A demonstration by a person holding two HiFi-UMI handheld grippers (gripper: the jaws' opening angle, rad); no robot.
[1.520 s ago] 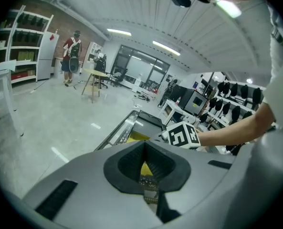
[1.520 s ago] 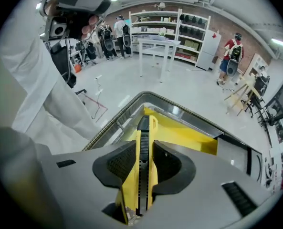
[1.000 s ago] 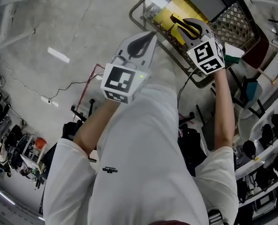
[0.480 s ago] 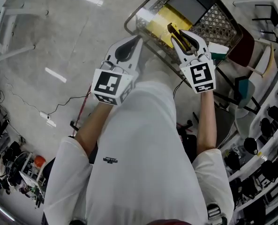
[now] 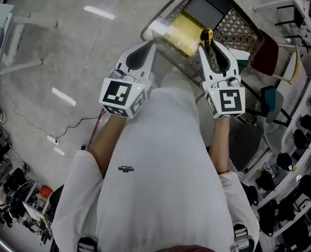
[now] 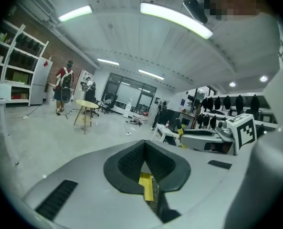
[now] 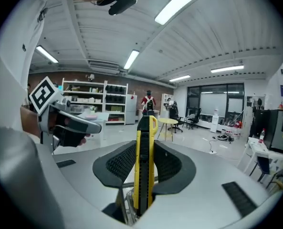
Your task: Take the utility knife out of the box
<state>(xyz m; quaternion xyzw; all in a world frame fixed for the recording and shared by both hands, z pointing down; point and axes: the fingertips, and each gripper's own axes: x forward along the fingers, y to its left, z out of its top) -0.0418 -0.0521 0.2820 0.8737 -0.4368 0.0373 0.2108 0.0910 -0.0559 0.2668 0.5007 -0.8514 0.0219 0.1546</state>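
- The utility knife [image 7: 143, 168], yellow with a black slider, stands upright between the pads of the right tongs [image 5: 209, 46]. Both pads press on its sides, so the grip is closed on it.
- In the head view the knife's tip lies over the near edge of the box [image 5: 240, 24], a wire-mesh one. In the right gripper view only open room shows behind the upper part of the knife, and no mesh surrounds it.
- Inside the box lie a yellow sheet [image 5: 180, 28] and, beyond it, a dark panel [image 5: 212, 5].
- The left tongs [image 5: 150, 46] are held just beside the box's near left corner. Their jaws are brought together at the tips and hold nothing. A strip of the yellow sheet shows through the gap behind the pads.
- The two tongs are level with each other on the near side of the box, a little apart, with the person's white shirt [image 5: 160, 167] below them.
- A grey floor [image 5: 66, 51] spreads to the left of the box.
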